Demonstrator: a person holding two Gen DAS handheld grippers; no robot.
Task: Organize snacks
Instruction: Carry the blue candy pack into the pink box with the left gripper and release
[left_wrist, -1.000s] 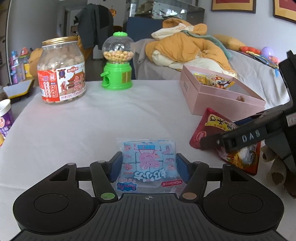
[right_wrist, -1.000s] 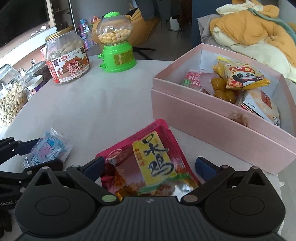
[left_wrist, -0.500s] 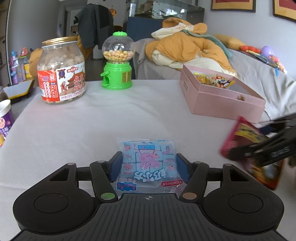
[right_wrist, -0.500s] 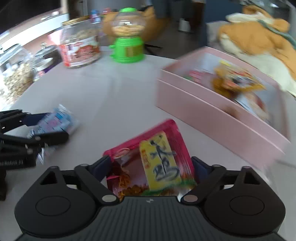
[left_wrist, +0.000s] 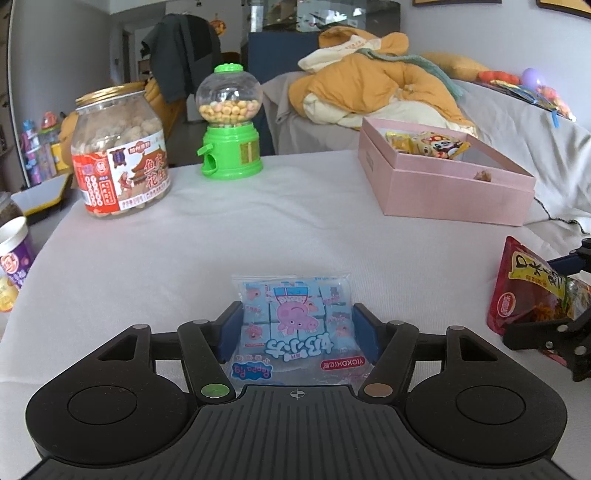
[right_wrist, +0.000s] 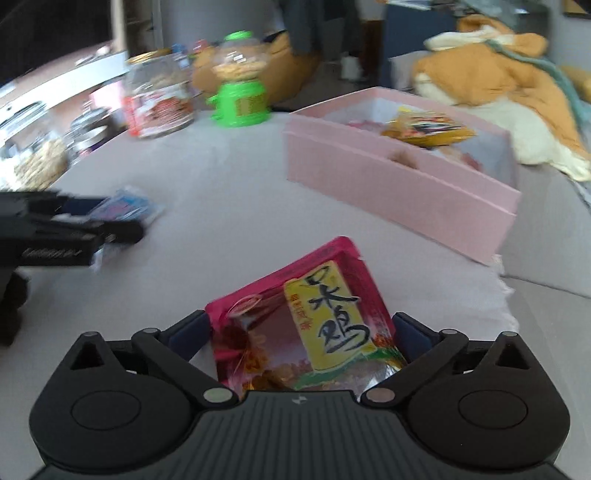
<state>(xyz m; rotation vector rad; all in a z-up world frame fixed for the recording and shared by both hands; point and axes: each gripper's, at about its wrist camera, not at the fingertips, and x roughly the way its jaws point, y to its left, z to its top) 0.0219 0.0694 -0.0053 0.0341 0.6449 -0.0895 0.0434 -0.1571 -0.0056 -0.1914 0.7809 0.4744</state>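
A blue Peppa Pig snack packet (left_wrist: 295, 325) lies low on the white tablecloth, and my left gripper (left_wrist: 297, 308) is shut on its two sides. A red snack packet (right_wrist: 314, 306) with a yellow label is tilted up between the jaws of my right gripper (right_wrist: 298, 318). Those jaws are opening; the right pad still touches the packet's edge and the left pad sits close against its corner. In the left wrist view the red snack packet (left_wrist: 524, 291) shows at the far right. An open pink box (left_wrist: 454, 192) holding several snacks stands at the back right.
A big peanut jar (left_wrist: 122, 155) and a green candy dispenser (left_wrist: 231, 136) stand at the table's far side. A purple cup (left_wrist: 14, 251) is at the left edge. A bed with orange clothing lies behind the pink box (right_wrist: 388, 184).
The right gripper closed around the red packet and carried it to the right, away from the left gripper and toward the table's right edge. The left gripper and blue packet stayed put.
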